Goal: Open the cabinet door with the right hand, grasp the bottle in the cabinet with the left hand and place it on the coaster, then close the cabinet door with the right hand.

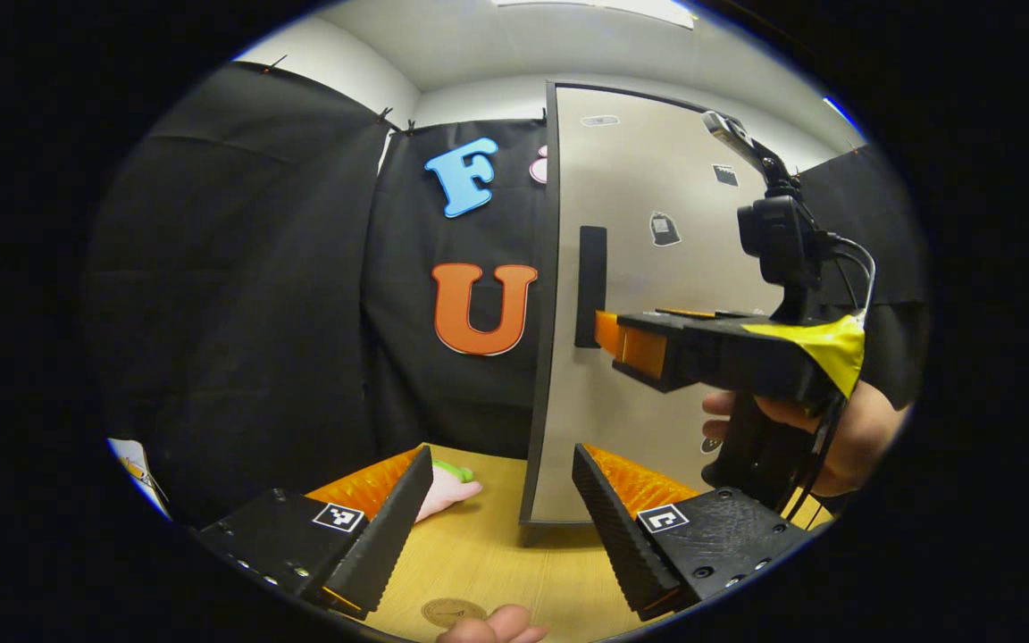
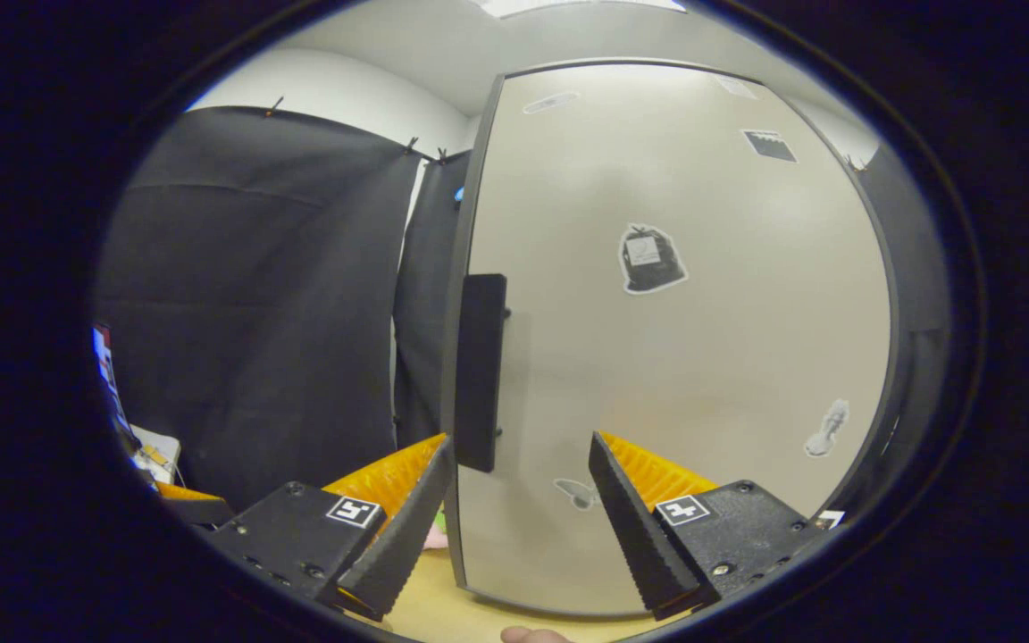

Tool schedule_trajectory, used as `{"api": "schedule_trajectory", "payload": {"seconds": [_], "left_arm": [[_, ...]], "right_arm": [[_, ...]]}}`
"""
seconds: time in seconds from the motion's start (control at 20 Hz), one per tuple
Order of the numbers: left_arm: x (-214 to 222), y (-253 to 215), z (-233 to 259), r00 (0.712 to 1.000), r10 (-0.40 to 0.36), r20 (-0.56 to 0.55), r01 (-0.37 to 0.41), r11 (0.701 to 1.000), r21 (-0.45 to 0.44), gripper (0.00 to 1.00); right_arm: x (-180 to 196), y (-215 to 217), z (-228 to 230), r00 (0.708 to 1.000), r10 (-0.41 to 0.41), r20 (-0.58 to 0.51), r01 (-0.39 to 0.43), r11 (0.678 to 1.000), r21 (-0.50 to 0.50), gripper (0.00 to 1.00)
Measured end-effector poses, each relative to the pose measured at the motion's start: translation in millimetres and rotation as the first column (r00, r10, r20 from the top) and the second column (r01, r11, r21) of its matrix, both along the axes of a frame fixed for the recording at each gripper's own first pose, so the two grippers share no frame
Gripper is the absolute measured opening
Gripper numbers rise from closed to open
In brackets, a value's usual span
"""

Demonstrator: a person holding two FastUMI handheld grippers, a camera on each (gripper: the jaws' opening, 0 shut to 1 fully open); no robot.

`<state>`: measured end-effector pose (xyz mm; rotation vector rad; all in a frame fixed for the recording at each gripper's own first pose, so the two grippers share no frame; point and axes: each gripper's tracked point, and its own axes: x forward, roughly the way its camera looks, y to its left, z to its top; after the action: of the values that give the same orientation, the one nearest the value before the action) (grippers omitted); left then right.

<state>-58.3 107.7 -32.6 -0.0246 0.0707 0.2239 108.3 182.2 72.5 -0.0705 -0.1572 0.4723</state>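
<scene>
The cabinet door [image 1: 648, 295] is a tall beige panel with a black vertical handle [image 1: 590, 286] near its left edge. A hand holds my right gripper [image 1: 613, 338] level, its tips right at the handle. In the right gripper view the door [image 2: 684, 357] is close ahead and the handle [image 2: 481, 371] hangs between the fingertips of the open right gripper [image 2: 519, 527], nearer the left finger. My left gripper [image 1: 501, 518] is open and empty, low over the wooden table [image 1: 497, 545]. A round coaster [image 1: 452, 612] lies just in front of it. The door hides the bottle.
A pink object with a green part [image 1: 449, 487] lies on the table left of the door, partly behind my left finger. A fingertip [image 1: 492, 627] shows at the bottom edge. Black cloth walls stand behind and to the left.
</scene>
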Motion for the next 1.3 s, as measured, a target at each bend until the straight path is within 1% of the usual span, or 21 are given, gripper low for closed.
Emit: {"api": "schedule_trajectory", "payload": {"seconds": [0.1, 0.2, 0.25, 0.3, 0.35, 0.4, 0.45, 0.5, 0.65, 0.7, 0.8, 0.85, 0.9, 1.0, 1.15, 1.3], "left_arm": [[-5, 7, 2, 1.000, 0.013, 0.005, -0.013, 1.000, -0.018, 0.95], [-11, 12, 2, 1.000, 0.024, 0.013, -0.024, 1.000, -0.019, 0.95], [-14, 13, 1, 1.000, 0.028, 0.015, -0.027, 0.999, -0.016, 0.95], [-17, 15, 0, 0.999, 0.034, 0.015, -0.034, 0.999, -0.017, 0.95], [-21, 17, -1, 0.999, 0.038, 0.014, -0.037, 0.999, -0.019, 0.95], [-23, 19, -2, 0.999, 0.040, 0.015, -0.040, 0.999, -0.021, 0.95], [-26, 21, -3, 0.999, 0.045, 0.014, -0.044, 0.999, -0.022, 0.95], [-28, 23, -3, 0.999, 0.050, 0.013, -0.049, 0.999, -0.023, 0.95], [-31, 27, -5, 0.998, 0.058, 0.013, -0.058, 0.998, -0.035, 0.95], [-31, 28, -5, 0.998, 0.058, 0.013, -0.057, 0.997, -0.044, 0.95], [-31, 24, -6, 0.999, 0.048, 0.012, -0.048, 0.997, -0.060, 0.95], [-30, 23, -6, 0.999, 0.044, 0.015, -0.043, 0.997, -0.062, 0.95], [-30, 22, -6, 0.999, 0.038, 0.016, -0.037, 0.997, -0.063, 0.95], [-30, 20, -7, 0.999, 0.028, 0.017, -0.026, 0.997, -0.066, 0.95], [-31, 21, -3, 0.999, 0.022, 0.032, -0.020, 0.997, -0.070, 0.95], [-29, 27, 3, 0.998, 0.022, 0.056, -0.018, 0.997, -0.073, 0.95]], "right_arm": [[7, 9, 11, 0.999, -0.012, 0.045, 0.013, 1.000, -0.015, 0.97], [16, 22, 13, 0.999, -0.008, 0.042, 0.009, 0.999, -0.041, 0.99], [20, 24, 13, 0.999, -0.025, 0.033, 0.026, 0.998, -0.050, 0.99], [16, 27, 17, 0.999, -0.016, 0.046, 0.018, 0.999, -0.040, 0.99], [20, 33, 20, 0.998, -0.017, 0.054, 0.019, 0.999, -0.040, 0.94], [21, 33, 20, 0.998, -0.035, 0.058, 0.038, 0.998, -0.056, 0.91], [24, 32, 19, 0.997, -0.055, 0.059, 0.059, 0.996, -0.063, 0.84], [26, 31, 17, 0.996, -0.068, 0.050, 0.071, 0.996, -0.062, 0.78], [30, 33, 11, 0.999, -0.042, -0.026, 0.042, 0.999, -0.032, 0.37], [29, 34, 10, 0.999, -0.015, -0.045, 0.014, 0.999, -0.029, 0.39], [30, 34, 8, 0.996, 0.031, -0.079, -0.034, 0.999, -0.039, 0.34], [29, 34, 8, 0.995, 0.053, -0.088, -0.057, 0.997, -0.045, 0.35], [29, 33, 7, 0.993, 0.064, -0.102, -0.069, 0.996, -0.052, 0.32], [28, 33, 6, 0.990, 0.068, -0.124, -0.076, 0.995, -0.058, 0.27], [26, 32, 5, 0.988, 0.080, -0.135, -0.089, 0.994, -0.062, 0.24], [22, 29, 3, 0.986, 0.090, -0.141, -0.099, 0.993, -0.064, 0.24]]}}
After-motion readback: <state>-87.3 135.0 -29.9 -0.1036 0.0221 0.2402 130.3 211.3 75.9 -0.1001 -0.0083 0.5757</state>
